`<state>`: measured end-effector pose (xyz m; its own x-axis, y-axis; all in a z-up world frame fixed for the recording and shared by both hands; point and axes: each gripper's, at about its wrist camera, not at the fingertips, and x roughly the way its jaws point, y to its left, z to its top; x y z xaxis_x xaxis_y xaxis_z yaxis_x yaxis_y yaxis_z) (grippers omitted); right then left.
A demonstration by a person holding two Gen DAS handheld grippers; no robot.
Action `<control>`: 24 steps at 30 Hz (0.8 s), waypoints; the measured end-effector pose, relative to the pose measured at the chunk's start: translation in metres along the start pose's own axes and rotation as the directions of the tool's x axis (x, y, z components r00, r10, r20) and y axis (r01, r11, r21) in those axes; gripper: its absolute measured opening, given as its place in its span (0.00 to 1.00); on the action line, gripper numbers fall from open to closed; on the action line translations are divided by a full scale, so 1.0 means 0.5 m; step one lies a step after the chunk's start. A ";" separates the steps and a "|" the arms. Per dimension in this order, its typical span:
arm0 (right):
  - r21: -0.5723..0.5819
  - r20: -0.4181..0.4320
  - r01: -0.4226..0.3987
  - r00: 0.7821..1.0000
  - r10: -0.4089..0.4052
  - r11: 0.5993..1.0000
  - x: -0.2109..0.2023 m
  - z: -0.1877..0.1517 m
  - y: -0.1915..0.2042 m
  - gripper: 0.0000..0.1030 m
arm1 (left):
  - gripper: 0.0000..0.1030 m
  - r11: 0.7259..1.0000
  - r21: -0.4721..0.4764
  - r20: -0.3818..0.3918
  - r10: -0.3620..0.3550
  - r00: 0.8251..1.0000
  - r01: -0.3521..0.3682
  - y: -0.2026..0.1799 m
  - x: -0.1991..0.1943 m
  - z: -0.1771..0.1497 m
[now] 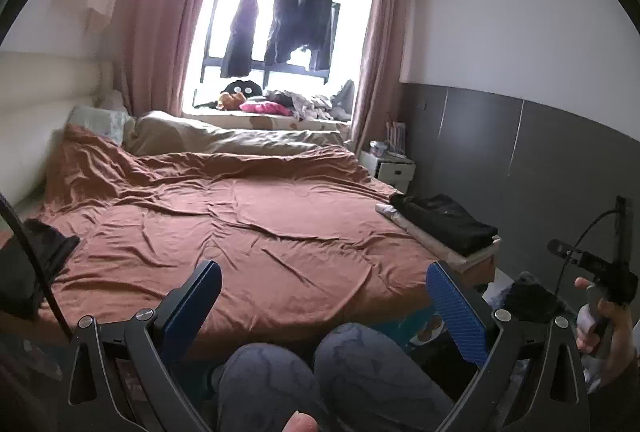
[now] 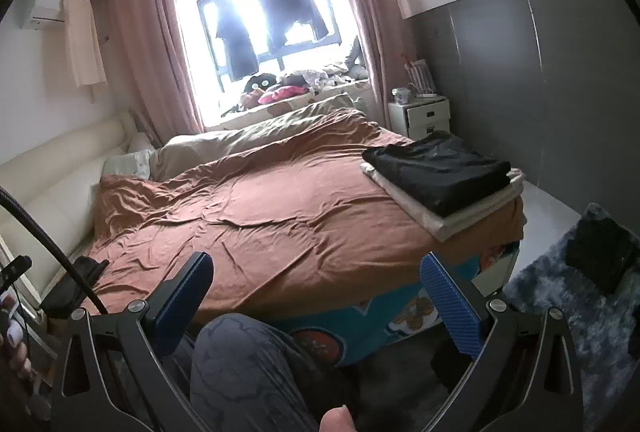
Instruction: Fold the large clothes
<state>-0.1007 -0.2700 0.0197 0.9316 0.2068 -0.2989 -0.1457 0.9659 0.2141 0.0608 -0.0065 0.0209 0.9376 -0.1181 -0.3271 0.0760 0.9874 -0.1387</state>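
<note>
I hold my left tongs [image 1: 324,282] and right tongs [image 2: 316,274] spread apart and empty above my knees at the foot of the bed [image 2: 260,216]. A folded black garment [image 2: 438,167] lies on folded pale cloth [image 2: 424,216] at the bed's right corner, and another dark garment [image 1: 36,264] sits crumpled at the left edge.

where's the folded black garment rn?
Folded black garment lies atop a cream folded stack at the bed's right corner, near the white nightstand.

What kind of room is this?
A home bedroom, almost certainly: a wide bed with a rumpled brown cover fills it, a white nightstand sits by the curtained window, and folded clothes are stacked on the bed's corner.
</note>
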 end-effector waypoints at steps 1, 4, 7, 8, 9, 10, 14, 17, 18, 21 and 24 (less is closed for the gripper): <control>-0.003 -0.009 -0.005 1.000 0.005 1.000 0.006 -0.009 0.004 1.00 | 1.00 1.000 0.001 0.002 0.007 1.000 -0.007 -0.001 -0.005 -0.008; -0.027 -0.025 -0.006 1.000 0.005 1.000 0.016 -0.032 0.018 1.00 | 1.00 0.999 0.009 0.017 0.032 0.999 -0.033 -0.010 -0.017 -0.026; -0.038 -0.033 -0.018 0.999 0.017 0.999 0.020 -0.044 0.035 1.00 | 1.00 0.999 0.006 0.021 0.043 0.999 -0.044 -0.015 -0.028 -0.048; -0.042 -0.037 -0.020 0.999 0.019 0.999 0.024 -0.044 0.042 1.00 | 1.00 0.999 0.000 0.022 0.048 0.999 -0.048 -0.016 -0.030 -0.054; -0.044 -0.039 -0.022 0.999 0.020 0.999 0.026 -0.046 0.046 1.00 | 1.00 0.999 -0.004 0.021 0.052 0.998 -0.052 -0.016 -0.032 -0.062; -0.046 -0.044 -0.028 0.999 0.026 0.999 0.032 -0.048 0.046 1.00 | 1.00 0.998 -0.005 0.019 0.057 0.998 -0.057 -0.017 -0.035 -0.072; -0.046 -0.049 -0.038 0.998 0.036 0.998 0.033 -0.072 0.062 1.00 | 1.00 0.997 0.021 0.012 0.078 0.997 -0.078 -0.022 -0.033 -0.090; -0.056 -0.059 -0.034 0.998 0.031 0.998 0.041 -0.073 0.064 1.00 | 1.00 0.996 0.021 0.007 0.088 0.996 -0.088 -0.019 -0.028 -0.094; -0.057 -0.063 -0.032 0.998 0.029 0.998 0.043 -0.073 0.068 1.00 | 1.00 0.996 0.020 0.005 0.086 0.996 -0.086 -0.019 -0.027 -0.096; -0.054 -0.063 -0.031 0.998 0.027 0.998 0.042 -0.066 0.068 1.00 | 1.00 0.995 0.020 0.001 0.095 0.996 -0.095 -0.015 -0.021 -0.100; -0.057 -0.064 -0.031 0.998 0.027 0.998 0.037 -0.071 0.074 1.00 | 1.00 0.996 0.012 -0.006 0.083 0.997 -0.083 -0.014 -0.018 -0.102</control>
<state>-0.1008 -0.2251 -0.0109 0.9040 0.2423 -0.3523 -0.1927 0.9664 0.1701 0.0344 -0.0175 -0.0226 0.9387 -0.0362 -0.3429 0.0020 0.9950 -0.0997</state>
